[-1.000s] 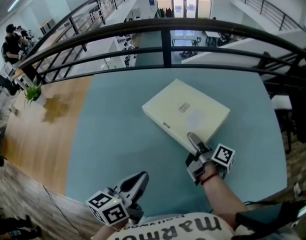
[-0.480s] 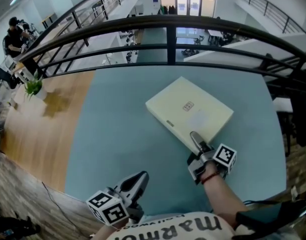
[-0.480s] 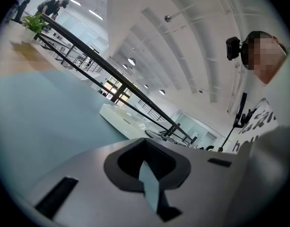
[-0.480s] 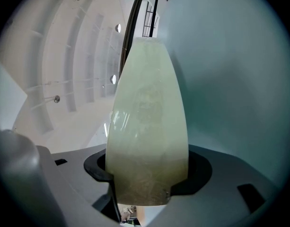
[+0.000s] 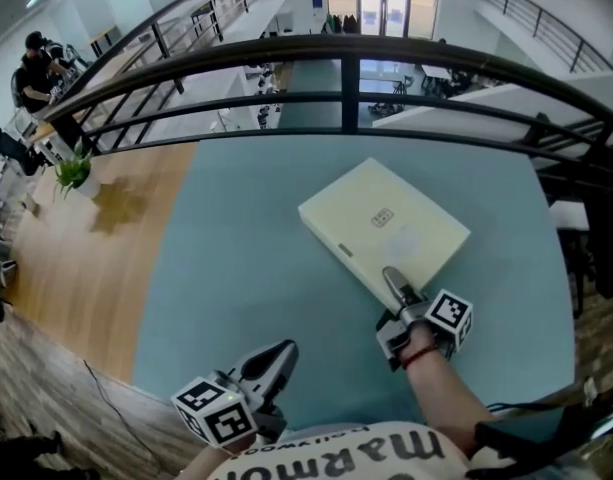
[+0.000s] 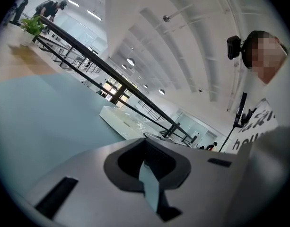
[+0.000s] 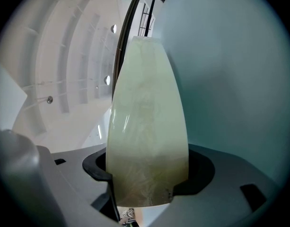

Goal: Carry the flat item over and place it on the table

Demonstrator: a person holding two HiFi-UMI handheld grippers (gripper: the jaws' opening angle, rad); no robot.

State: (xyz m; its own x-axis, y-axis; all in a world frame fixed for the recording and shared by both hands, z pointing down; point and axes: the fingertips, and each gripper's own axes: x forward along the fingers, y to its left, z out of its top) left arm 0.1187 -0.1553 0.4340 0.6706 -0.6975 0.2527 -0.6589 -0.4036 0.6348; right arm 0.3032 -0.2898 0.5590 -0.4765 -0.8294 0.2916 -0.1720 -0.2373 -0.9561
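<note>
A flat cream box (image 5: pixel 386 223) lies on the teal table (image 5: pixel 236 268), right of the middle. My right gripper (image 5: pixel 391 278) reaches over its near corner, one finger lying on the lid. In the right gripper view the box (image 7: pixel 147 126) fills the gap between the jaws of the right gripper (image 7: pixel 147 174). Those jaws have just been opening, with the box's corner still between them. My left gripper (image 5: pixel 276 356) hovers low at the table's near edge, fingertips together and holding nothing. The left gripper view shows the left gripper (image 6: pixel 145 141) aimed across the table, with the box (image 6: pixel 123 122) beyond it.
A dark double railing (image 5: pixel 346 78) runs along the table's far edge, with a drop to a lower floor behind it. A wooden surface with a potted plant (image 5: pixel 76 173) adjoins the table's left side. A person (image 5: pixel 31 68) stands far left.
Hardly anything differs: the box and both grippers keep their places, and only the head view has shifted slightly.
</note>
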